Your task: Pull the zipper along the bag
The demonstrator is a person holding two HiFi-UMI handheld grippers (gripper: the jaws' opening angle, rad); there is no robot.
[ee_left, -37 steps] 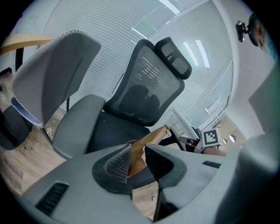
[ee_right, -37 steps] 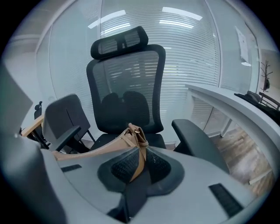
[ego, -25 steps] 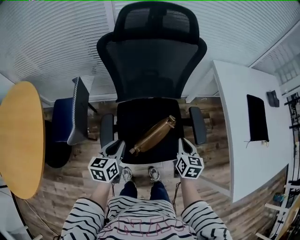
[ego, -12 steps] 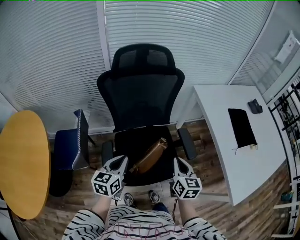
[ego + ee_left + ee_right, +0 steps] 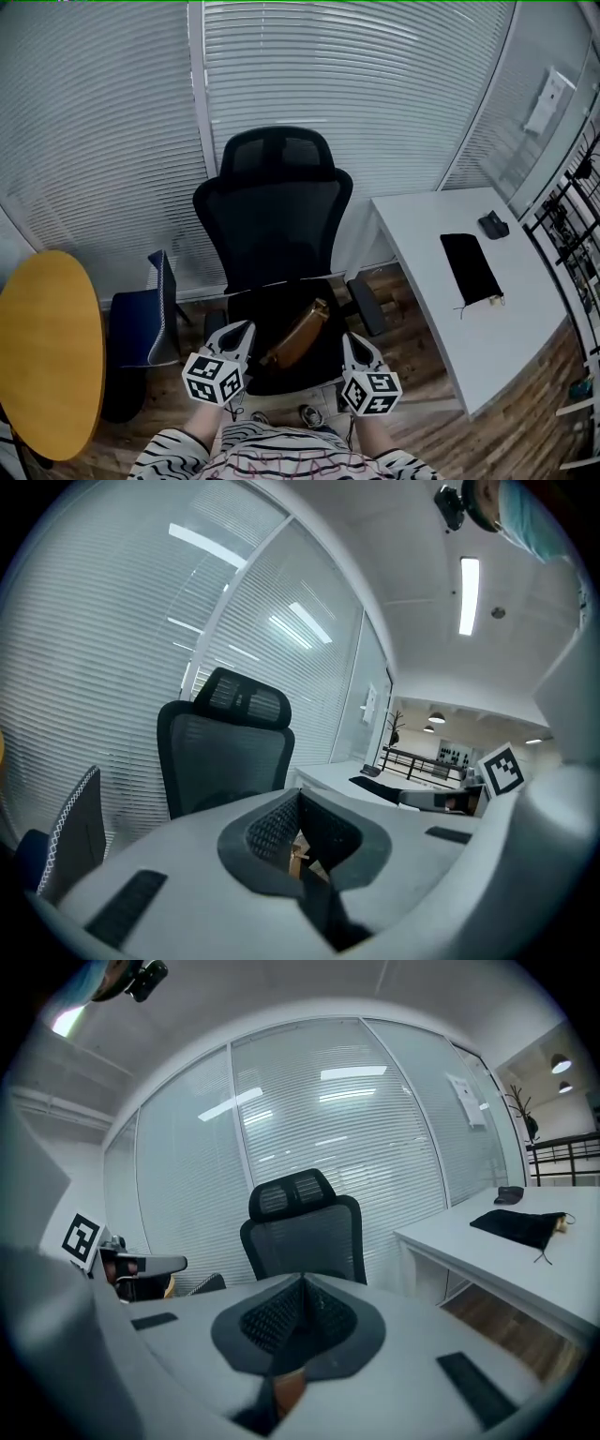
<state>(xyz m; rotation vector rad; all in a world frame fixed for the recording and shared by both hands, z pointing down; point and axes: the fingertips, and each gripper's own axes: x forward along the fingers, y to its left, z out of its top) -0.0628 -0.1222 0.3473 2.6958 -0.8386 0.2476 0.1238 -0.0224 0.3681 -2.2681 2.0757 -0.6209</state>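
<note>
A long brown bag (image 5: 298, 333) lies slantwise on the seat of a black mesh office chair (image 5: 272, 216). My left gripper (image 5: 246, 325) hovers at the seat's front left, near the bag's lower end. It is shut with nothing between its fingers. My right gripper (image 5: 345, 337) is at the seat's front right, also shut and empty. In the left gripper view the jaws meet in front of the lens, with a sliver of the brown bag (image 5: 300, 860) below them. The right gripper view shows shut jaws pointing at the chair back (image 5: 305, 1227).
A white desk (image 5: 441, 309) stands to the right with a black pouch (image 5: 471, 267) and a small dark device (image 5: 492, 224) on it. A round yellow table (image 5: 47, 347) is at the left, with a blue chair (image 5: 141, 309) beside it. Blinds cover the glass wall behind.
The head view has tilted up and drawn back, so the chair and bag look smaller and lower. Both grippers stay at the front of the seat.
</note>
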